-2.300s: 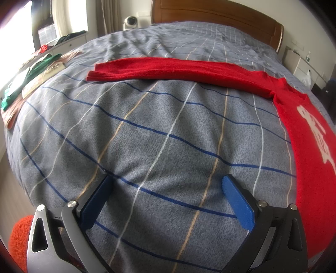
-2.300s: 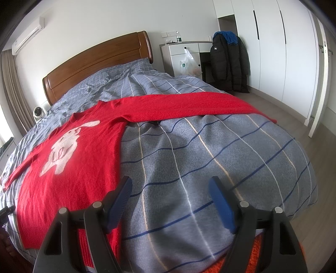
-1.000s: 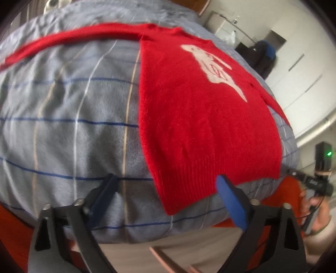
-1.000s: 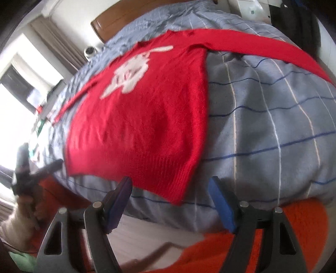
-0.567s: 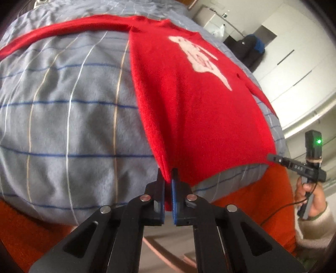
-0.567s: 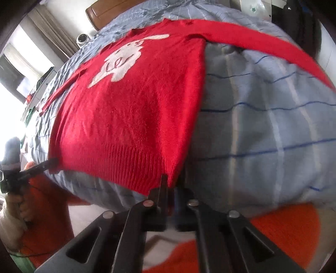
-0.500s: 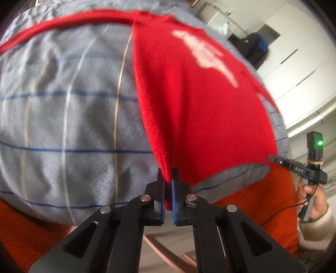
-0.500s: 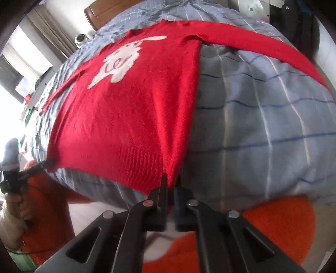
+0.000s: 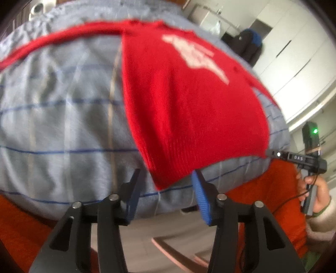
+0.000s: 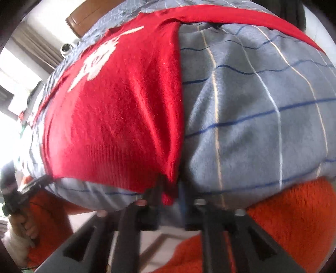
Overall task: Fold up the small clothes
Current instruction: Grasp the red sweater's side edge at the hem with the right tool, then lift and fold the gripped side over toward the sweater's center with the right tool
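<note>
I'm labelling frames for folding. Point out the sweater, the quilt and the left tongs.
sweater (image 9: 189, 105), left wrist view, middle of body
quilt (image 10: 252, 105), right wrist view, bare checked part
left tongs (image 9: 166, 189), left wrist view, between fingertips

The red knitted sweater I'm working on is soft, matt wool-like cloth, slightly fuzzy, with a ribbed band along its hem at six o'clock and a smoother white woven-in motif toward one o'clock. Under it lies the grey-blue checked bed cover, a brushed, matt fabric with a faint nap. My left gripper is matt black plastic with small shiny metal pins; its blue finger pads look ridged and rubbery. The orange fleecy garment, at five o'clock in my right view, is coarse and fluffy. The brown headboard at eleven o'clock is smooth, polished wood.
</note>
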Tool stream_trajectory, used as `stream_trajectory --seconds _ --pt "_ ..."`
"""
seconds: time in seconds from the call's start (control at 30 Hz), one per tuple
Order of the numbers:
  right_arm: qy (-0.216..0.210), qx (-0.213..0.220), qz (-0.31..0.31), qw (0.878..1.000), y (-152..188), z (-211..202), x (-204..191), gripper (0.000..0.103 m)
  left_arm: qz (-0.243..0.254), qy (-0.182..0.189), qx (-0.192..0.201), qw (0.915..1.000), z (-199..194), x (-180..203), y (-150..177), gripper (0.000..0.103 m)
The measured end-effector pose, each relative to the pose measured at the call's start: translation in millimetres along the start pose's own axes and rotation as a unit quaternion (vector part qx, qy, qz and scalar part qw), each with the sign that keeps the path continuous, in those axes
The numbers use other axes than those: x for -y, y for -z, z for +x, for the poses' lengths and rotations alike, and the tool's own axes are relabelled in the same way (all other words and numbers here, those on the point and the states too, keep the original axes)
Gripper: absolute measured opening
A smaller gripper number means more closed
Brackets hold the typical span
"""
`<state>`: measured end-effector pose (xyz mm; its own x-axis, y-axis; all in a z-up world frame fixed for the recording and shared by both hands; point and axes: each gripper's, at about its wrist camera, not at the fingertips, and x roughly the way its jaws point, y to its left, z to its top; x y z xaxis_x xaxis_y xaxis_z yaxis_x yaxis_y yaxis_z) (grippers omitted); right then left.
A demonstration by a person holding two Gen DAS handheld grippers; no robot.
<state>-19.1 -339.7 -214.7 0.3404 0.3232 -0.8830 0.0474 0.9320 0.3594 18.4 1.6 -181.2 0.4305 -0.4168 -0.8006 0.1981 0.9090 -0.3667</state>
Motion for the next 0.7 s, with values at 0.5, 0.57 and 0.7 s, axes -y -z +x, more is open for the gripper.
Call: stream_trajectory --seconds 0.5,0.57,0.7 --pt "-0.143 0.256 0.444 0.847 -51.1 -101.4 260.8 0.035 -0.123 -0.152 0.156 0.9681 -50.8 -101.3 -26.7 0.066" --pt "-0.179 0.259 0.485 0.816 -48.9 -87.5 282.3 0.035 -0.148 -0.138 0.157 0.9667 -50.9 -111.0 -26.3 0.066" --pt "-0.209 0.267 0.498 0.798 -57.9 -75.7 308.5 0.035 -0.165 -0.145 0.154 0.9634 -48.6 -119.8 -25.1 0.067"
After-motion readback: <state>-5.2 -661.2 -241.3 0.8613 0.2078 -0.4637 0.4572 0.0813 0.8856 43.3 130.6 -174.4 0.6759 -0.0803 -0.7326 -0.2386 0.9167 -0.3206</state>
